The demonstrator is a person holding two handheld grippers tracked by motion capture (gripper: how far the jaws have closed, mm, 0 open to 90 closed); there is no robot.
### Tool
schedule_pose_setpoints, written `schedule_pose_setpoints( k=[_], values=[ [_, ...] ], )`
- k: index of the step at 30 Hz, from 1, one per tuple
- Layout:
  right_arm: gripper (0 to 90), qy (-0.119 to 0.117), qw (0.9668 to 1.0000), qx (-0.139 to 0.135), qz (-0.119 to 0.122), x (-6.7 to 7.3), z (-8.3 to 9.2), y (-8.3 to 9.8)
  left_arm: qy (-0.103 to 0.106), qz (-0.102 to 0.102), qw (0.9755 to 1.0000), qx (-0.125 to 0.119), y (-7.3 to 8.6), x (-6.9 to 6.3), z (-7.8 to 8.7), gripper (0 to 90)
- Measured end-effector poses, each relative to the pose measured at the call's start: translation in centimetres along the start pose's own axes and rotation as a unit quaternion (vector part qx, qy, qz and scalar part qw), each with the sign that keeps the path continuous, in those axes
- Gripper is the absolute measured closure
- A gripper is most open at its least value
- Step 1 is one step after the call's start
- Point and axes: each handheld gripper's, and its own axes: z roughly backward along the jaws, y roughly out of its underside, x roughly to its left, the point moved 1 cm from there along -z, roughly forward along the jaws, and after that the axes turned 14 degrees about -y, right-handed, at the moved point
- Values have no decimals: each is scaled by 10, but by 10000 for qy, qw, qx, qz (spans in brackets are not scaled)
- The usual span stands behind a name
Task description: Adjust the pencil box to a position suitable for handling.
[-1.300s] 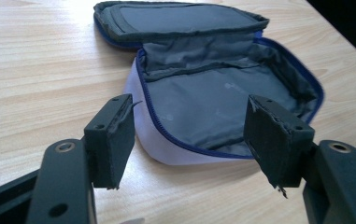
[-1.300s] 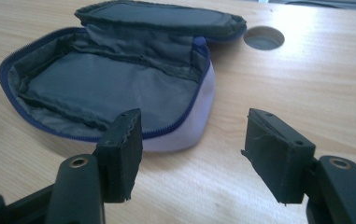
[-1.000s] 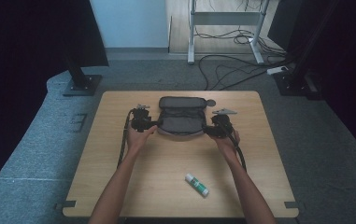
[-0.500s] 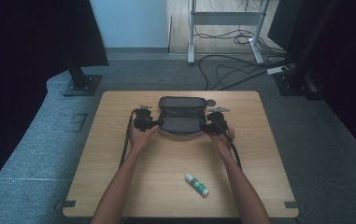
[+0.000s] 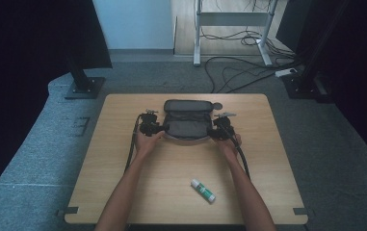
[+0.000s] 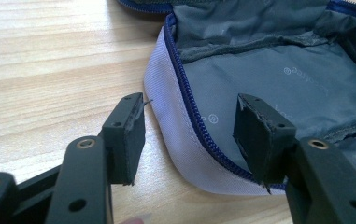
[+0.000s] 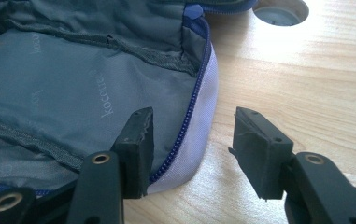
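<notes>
An open zip pouch (image 5: 187,126) lies at the centre of the high view, toward the far edge of the wooden table (image 5: 123,183), its lid flipped back. Its outer shell is pale lilac-grey fabric (image 6: 166,98), edged by a dark blue zipper (image 6: 189,112) running around the rim; the inside is a crinkled grey lining (image 7: 49,93) printed with small pale lettering.

My left gripper (image 5: 153,128) sits at the pouch's left end. In the left gripper view (image 6: 189,133) its jaws have just been closing and now straddle the rounded corner wall, one pad outside on the table side, one over the lining, neither yet pressing the fabric: released.

My right gripper (image 5: 218,131) mirrors it at the pouch's right end. In the right gripper view (image 7: 192,144) its jaws, also just closing, bracket the opposite corner with gaps on both sides, so it too is unclenched.

A glue stick (image 5: 203,190) lies lower in the high view, well apart from the pouch.
</notes>
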Motion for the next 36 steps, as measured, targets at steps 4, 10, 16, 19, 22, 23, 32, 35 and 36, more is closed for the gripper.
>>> schedule_pose_setpoints(
  k=[4, 10, 16, 19, 22, 23, 32, 35, 36],
  values=[
    [501, -80, 9999, 25, -91, -2, -2, 1, -2, -4, 10000, 14, 0, -1, -1, 455],
    [581, -202, 9997, 76, -132, -2, -5, 2, -6, 33, 10000, 61, 1, -1, -6, 474],
    [633, -50, 9998, 194, -71, 0, -10, 4, 56, -10, 10000, 70, 2, -2, -10, 518],
    [648, -40, 9998, 172, -135, -1, -11, 4, 39, -61, 9999, 137, 4, -4, -13, 560],
    [665, -27, 9998, 172, -131, -1, -11, 4, -41, -103, 9998, 169, 5, -6, -15, 591],
    [674, -15, 9998, 176, -119, -1, -11, 4, -60, -101, 9998, 174, 5, -5, -14, 608],
    [832, 114, 9999, 113, -50, 0, -10, 3, -167, -210, 9995, 179, 5, -6, -13, 749],
    [854, 121, 9999, 53, -76, 0, -10, 3, -231, -329, 9991, 145, 4, -8, -12, 793],
    [855, 106, 9999, 35, -102, 0, -9, 3, -241, -350, 9990, 140, 4, -8, -12, 801]
  ],
)
